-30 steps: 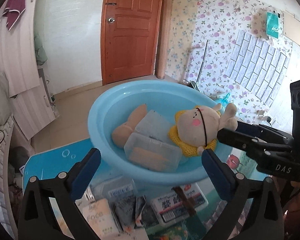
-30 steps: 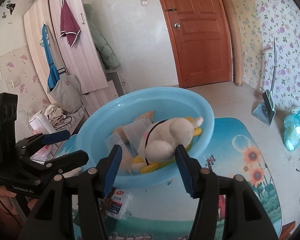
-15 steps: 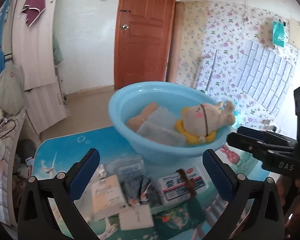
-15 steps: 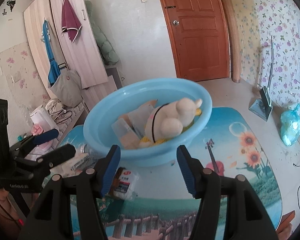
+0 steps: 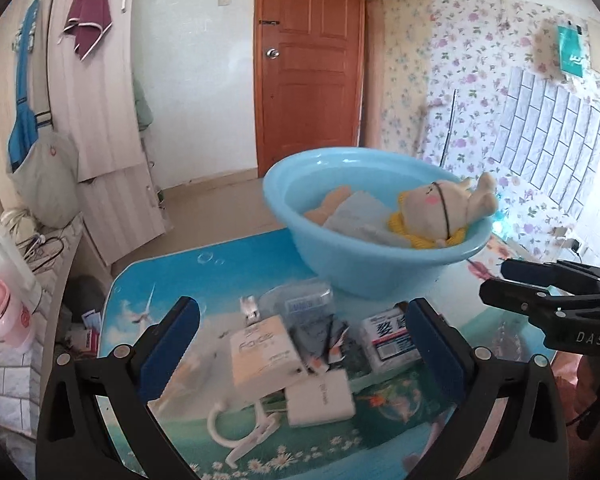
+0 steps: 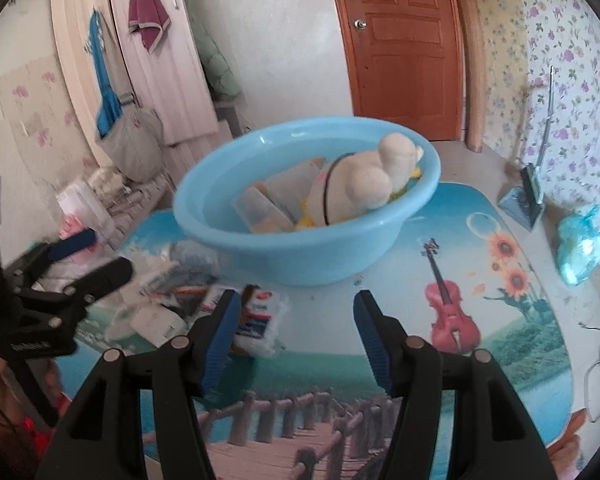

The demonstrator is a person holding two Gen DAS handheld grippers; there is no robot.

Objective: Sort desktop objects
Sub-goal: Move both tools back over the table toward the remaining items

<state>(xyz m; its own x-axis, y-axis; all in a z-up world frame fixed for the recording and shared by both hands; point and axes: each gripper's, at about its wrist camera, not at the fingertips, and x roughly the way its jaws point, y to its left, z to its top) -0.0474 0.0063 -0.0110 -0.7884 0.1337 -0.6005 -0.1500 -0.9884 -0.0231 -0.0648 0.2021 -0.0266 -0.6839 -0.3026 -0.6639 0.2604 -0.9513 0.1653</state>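
Picture-printed table [image 5: 172, 280] is seen before a wooden door. Left gripper [image 5: 300, 340] and right gripper [image 6: 296, 340] are held above it, jaws spread wide and empty, apparently poised for the next pick. Blue basin [image 5: 364, 272] holds a plush toy [image 5: 440, 208] and clear box [image 5: 356, 220]. Packets [image 5: 264, 352] lie clustered just before the basin, unsorted.

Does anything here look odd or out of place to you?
Nothing looks spilled or broken. The oddest sight is the plush toy lying on its side in the blue basin, one limb poking over the rim, on top of a clear plastic box. The small packets beside the basin lie in an overlapping jumble.
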